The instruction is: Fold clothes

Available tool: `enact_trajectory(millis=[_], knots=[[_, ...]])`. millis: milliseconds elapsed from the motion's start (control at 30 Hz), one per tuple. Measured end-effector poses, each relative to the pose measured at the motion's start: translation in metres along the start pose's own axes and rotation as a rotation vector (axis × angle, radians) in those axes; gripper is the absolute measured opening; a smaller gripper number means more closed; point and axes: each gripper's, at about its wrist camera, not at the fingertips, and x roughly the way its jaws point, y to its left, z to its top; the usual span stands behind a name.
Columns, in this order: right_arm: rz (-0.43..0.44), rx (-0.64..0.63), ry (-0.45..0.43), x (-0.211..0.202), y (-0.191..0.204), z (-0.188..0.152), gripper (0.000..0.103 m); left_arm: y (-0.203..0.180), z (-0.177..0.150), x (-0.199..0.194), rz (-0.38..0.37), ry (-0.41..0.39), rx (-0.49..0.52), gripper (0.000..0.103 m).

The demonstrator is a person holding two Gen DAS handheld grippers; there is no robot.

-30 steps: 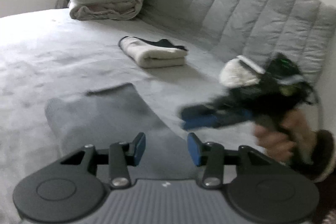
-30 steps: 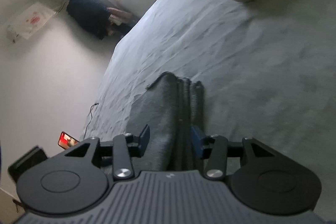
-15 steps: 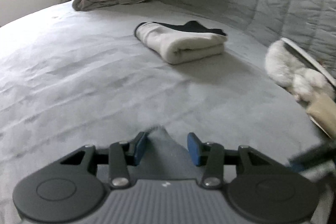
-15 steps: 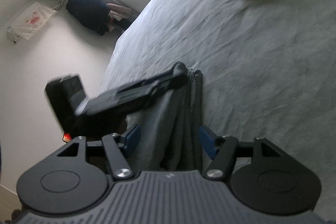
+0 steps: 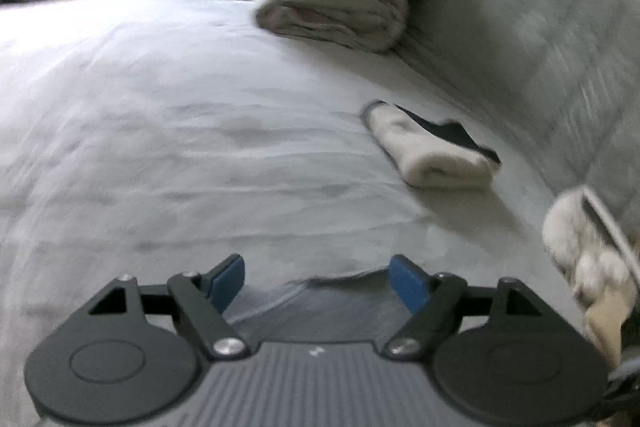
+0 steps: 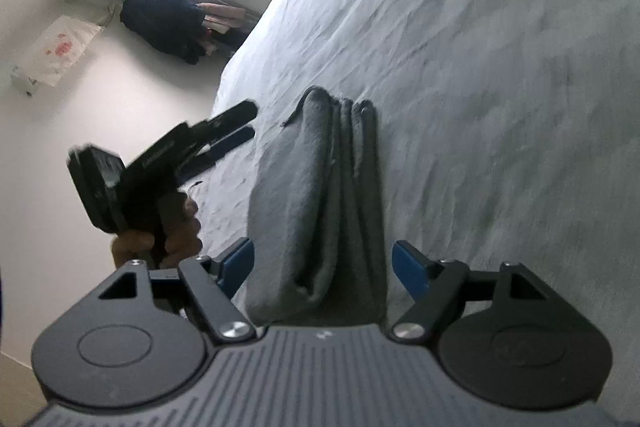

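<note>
Right wrist view puts the grey garment [image 6: 320, 211] straight ahead of your right hand-held gripper [image 6: 322, 265], folded into stacked layers on the bed [image 6: 500, 87], jaws spread wide around it and gripping nothing. Your left hand-held gripper [image 5: 318, 281] also gapes empty just short of the cloth's edge, likely so the fold rests undisturbed.
</note>
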Motion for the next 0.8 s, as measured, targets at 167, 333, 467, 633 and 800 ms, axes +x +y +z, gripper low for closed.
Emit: enact_trajectory(millis=[167,333,467,633,800], knots=[[0.030,0.020,0.013,-0.006,0.002,-0.018,0.091,0.034,-0.021,0.000,-0.008,0.036,-0.170,0.083],[0.050,0.041,0.027,-0.002,0.000,-0.041,0.092,0.064,-0.042,0.008,-0.037,0.078,-0.346,0.083],[0.048,0.023,-0.012,0.002,0.004,-0.052,0.092,0.077,-0.051,0.017,-0.107,0.026,-0.476,0.083],[0.038,0.014,-0.070,0.011,0.009,-0.059,0.091,0.089,-0.059,0.029,-0.220,-0.022,-0.648,0.077],[-0.025,-0.002,-0.148,0.019,0.012,-0.061,0.060,0.079,-0.068,0.038,-0.221,-0.008,-0.672,0.029]])
